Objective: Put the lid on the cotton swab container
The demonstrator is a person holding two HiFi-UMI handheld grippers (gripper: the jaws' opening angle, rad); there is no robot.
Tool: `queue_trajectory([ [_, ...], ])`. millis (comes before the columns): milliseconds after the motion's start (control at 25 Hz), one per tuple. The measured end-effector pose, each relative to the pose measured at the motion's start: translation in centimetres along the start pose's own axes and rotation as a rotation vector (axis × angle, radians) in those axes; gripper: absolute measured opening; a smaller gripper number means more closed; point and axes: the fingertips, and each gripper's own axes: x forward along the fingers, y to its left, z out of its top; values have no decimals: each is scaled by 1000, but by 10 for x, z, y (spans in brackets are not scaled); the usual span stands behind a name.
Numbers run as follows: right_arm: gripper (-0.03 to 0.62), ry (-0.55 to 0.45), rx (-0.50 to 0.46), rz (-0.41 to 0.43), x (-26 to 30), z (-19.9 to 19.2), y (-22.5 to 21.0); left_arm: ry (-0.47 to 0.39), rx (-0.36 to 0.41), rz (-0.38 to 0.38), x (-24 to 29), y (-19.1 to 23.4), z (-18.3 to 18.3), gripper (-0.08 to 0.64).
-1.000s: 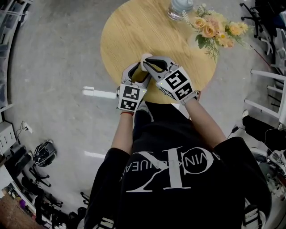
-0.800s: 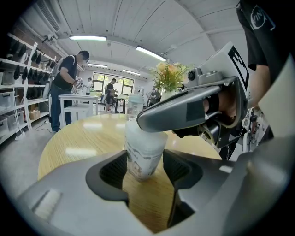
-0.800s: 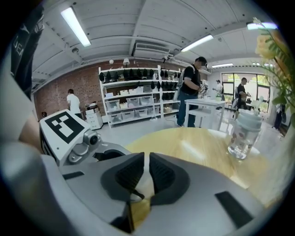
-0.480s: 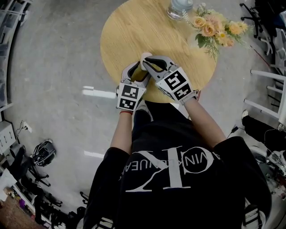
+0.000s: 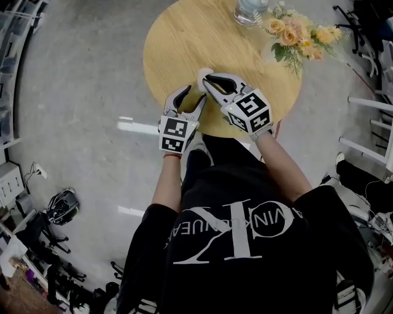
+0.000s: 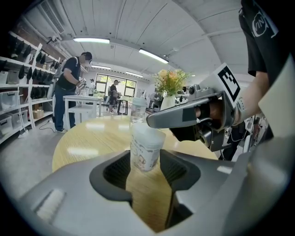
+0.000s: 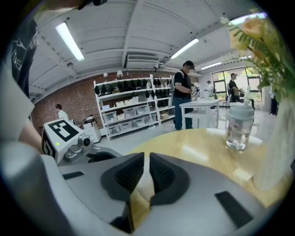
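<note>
Above the table [image 5: 178, 43], left claw [image 6: 145, 159], just closing, gapes empty; right claw [image 7: 146, 161] near-shut.

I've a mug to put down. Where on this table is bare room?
Bare wood on the table: its left half and middle, between the cotton swab container and the jar. Crowded: far right by the flowers; near edge, left tool and right tool by the lid.

Left gripper [image 5: 194, 95] slips back a touch. The cotton swab container [image 6: 146, 147], deeper in its grasp a second ago, now stands out by the jaw tips. The jaws have just been closing in, yet the pads aren't pressing on it.
</note>
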Motion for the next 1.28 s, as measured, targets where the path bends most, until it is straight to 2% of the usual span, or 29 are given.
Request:
queue_trajectory([
  [160,44,-77,50,-46,-17,10,-5,-21,-3,22,-17,2,2,155],
  [320,44,-108,48,-81,-29,17,-12,-62,-9,52,-30,5,9,72],
  [520,40,-151,40,-121,-46,27,-17,-130,-67,82,-47,15,23,26],
  [880,38,-222,48,-195,-82,34,-21,-213,-60,150,-72,31,58,12],
  [1280,38,-305,38,-258,-115,51,-21,-277,-5,170,-87,33,93,12],
])
